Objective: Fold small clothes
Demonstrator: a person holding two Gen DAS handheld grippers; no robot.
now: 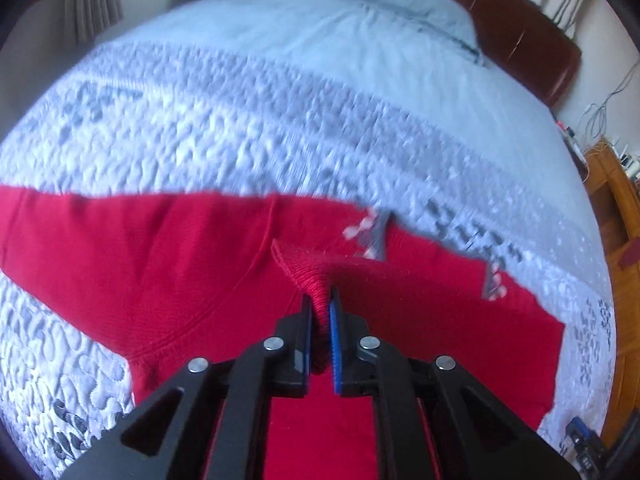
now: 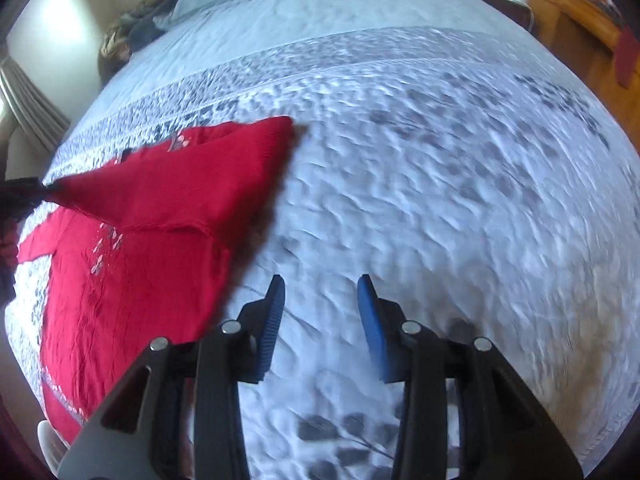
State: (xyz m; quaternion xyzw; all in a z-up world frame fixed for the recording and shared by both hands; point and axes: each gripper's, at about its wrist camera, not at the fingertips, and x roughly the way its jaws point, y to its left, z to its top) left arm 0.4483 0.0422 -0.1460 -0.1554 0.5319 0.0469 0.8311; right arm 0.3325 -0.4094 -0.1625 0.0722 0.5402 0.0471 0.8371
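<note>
The left hand-held gripper (image 1: 320, 300) is clamped on a bunched bit of ribbed edge, probably a cuff or hem, of the red top (image 1: 160, 264), and it holds that pinch up off the bed (image 1: 280, 80) so the cloth runs taut from its pads. The top itself lies on the quilted white-and-grey bedspread (image 2: 440, 160), towards the left of the right-hand camera's view. Part of it is spread flat, with small pale embroidered flowers (image 2: 106, 246) showing, and one red panel is raised and drawn across the rest towards the left edge, where the other gripper seems to be. To my eye this is a first fold in progress: one side or sleeve is being carried over the body, not yet laid down or smoothed. Further right, the right hand-held gripper (image 2: 322, 292) hangs over bare bedspread beside the top, its blue pads standing apart with nothing between them. The remaining folds and a tidy finish all look still to come.
</note>
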